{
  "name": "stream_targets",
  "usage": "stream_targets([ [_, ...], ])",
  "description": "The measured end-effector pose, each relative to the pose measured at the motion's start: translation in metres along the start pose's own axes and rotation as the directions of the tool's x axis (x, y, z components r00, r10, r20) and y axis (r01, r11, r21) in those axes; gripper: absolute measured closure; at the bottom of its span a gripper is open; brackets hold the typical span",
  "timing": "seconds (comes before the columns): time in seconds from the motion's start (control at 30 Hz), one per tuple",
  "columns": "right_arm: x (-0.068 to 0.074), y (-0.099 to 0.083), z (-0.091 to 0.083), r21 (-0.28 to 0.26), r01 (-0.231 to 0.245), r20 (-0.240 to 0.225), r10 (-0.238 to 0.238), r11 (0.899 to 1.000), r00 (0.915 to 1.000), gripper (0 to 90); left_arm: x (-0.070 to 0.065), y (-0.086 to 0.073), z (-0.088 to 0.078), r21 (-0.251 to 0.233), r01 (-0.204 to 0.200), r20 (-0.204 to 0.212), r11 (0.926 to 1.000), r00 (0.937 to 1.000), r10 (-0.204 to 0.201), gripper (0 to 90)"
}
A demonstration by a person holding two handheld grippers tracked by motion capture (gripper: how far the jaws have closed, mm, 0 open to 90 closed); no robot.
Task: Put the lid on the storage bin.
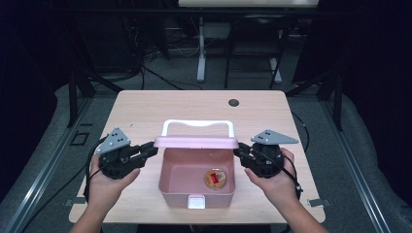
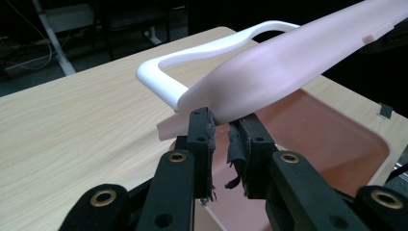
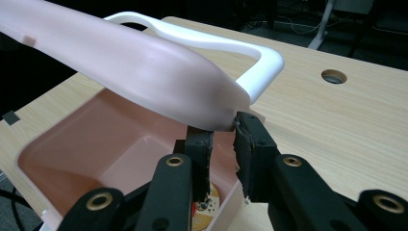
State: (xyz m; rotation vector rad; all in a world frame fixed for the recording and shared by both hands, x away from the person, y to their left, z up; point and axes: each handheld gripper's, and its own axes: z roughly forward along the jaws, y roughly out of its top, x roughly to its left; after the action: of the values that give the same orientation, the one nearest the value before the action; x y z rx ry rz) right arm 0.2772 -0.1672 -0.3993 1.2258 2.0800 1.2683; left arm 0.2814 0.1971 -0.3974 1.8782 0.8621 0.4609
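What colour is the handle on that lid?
White; the handle stands out from the pink lid, best in the left gripper view.

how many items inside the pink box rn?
1: a round tin on the floor of the pink box, near its front right corner. The raised lid may hide more at the back.

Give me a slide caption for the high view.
Both grippers, left and right, hold the pink lid over its open box.
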Motion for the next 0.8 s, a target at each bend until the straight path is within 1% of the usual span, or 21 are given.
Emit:
stream_targets([
  [0.3,0.001,-0.006,-0.003,0.005,-0.004,-0.015,0.004,1.0,0.9999,75.5,-0.003,-0.005,-0.004,0.0,0.001,0.011,1.0,0.9999,-0.001,77.0],
  [0.33,0.001,-0.007,-0.003,0.007,-0.002,-0.015,0.002,1.0,0.9999,75.5,-0.003,-0.006,-0.005,0.006,-0.004,0.012,1.0,0.9999,0.004,77.0],
  [0.8,0.003,-0.02,-0.007,0.014,-0.013,-0.033,0.013,1.0,0.9994,75.7,-0.007,-0.016,-0.008,0.017,-0.005,0.024,0.9998,0.9997,0.005,76.8],
])
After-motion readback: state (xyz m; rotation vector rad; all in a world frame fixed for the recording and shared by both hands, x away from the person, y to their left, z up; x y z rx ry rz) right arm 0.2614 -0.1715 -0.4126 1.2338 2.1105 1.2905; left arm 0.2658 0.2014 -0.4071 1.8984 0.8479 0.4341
